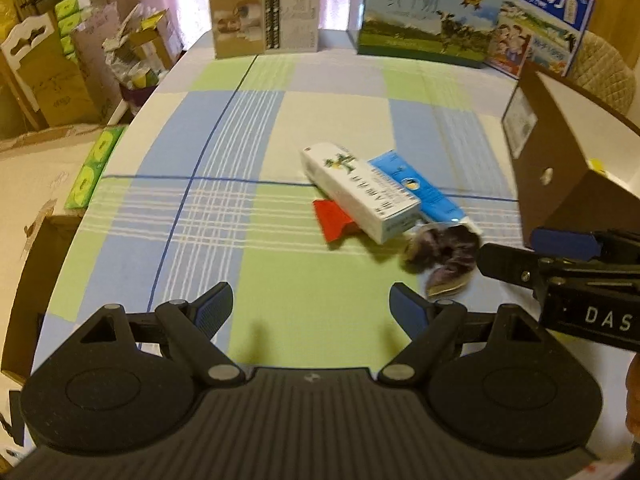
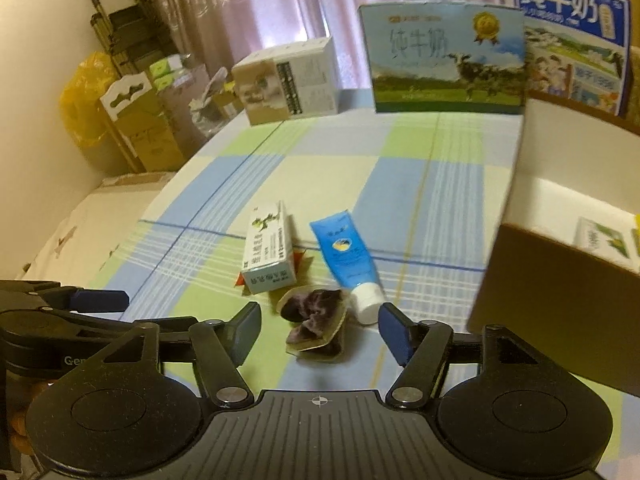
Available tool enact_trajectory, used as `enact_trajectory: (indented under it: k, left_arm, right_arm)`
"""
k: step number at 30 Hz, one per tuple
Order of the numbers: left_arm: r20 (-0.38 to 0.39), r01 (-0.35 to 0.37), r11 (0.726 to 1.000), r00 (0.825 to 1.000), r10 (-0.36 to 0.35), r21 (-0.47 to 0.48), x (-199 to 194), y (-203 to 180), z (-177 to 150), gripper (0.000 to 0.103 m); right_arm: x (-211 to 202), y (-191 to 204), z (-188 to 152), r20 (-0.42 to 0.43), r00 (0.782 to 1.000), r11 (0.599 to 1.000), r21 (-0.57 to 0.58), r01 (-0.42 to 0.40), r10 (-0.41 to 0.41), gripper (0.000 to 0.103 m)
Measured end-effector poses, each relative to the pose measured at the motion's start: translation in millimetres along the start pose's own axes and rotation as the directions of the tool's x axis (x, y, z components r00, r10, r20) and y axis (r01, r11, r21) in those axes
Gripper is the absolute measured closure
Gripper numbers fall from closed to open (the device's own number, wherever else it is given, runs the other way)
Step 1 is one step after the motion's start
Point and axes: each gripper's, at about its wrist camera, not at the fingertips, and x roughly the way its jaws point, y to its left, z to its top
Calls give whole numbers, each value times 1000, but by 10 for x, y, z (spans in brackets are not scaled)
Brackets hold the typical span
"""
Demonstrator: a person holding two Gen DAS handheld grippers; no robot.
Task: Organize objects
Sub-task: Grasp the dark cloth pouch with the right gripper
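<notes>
Left wrist view: the left gripper hangs wide and empty; the scrunchie lies ahead to its right, by the right gripper.

Right wrist view: the right gripper, wide and empty, has the scrunchie just ahead between its fingers, seemingly untouched. The right is nearer. The box stands right.

On checked cloth: one white carton, one blue tube, one red wrapper, one dark crumpled packet. One open brown box at right. Three big cartons along far edge: one beige, two milk. Two grippers.
</notes>
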Motion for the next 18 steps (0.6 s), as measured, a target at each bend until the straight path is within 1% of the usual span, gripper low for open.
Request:
enact_trajectory:
  k: [3,6,8,14,16,18]
  left_arm:
    - [-13,-9,999,1000,9,-32,100,91,12,20]
    - [-18,-26,998,1000,25,-53,167,168,25,20]
    - [-23,-23,998,999,22,-64,195,198,25,20]
    - [-42,-22,998,999,19,-57,283,170,13,20]
    - [-45,-18,998,999,16,-57,298,169,12,20]
    - [-47,-16,998,999,14,-55,309,162,8,20]
  right_arm:
    - [141,18,-20,-19,1000,1000,-2,-13,13,50]
    - [261,17,-46,-36,999,1000,-6,-4,3,53]
    - [323,0,-58,-43,999,1000,-1,1,-1,55]
    - [473,-51,-71,-52,999,1000,26,7,-6,62]
    - [505,-61,-76,-58,998,999,38,4,-2,65]
    - [518,-65,-79,-59,998,999,40,4,-2,74]
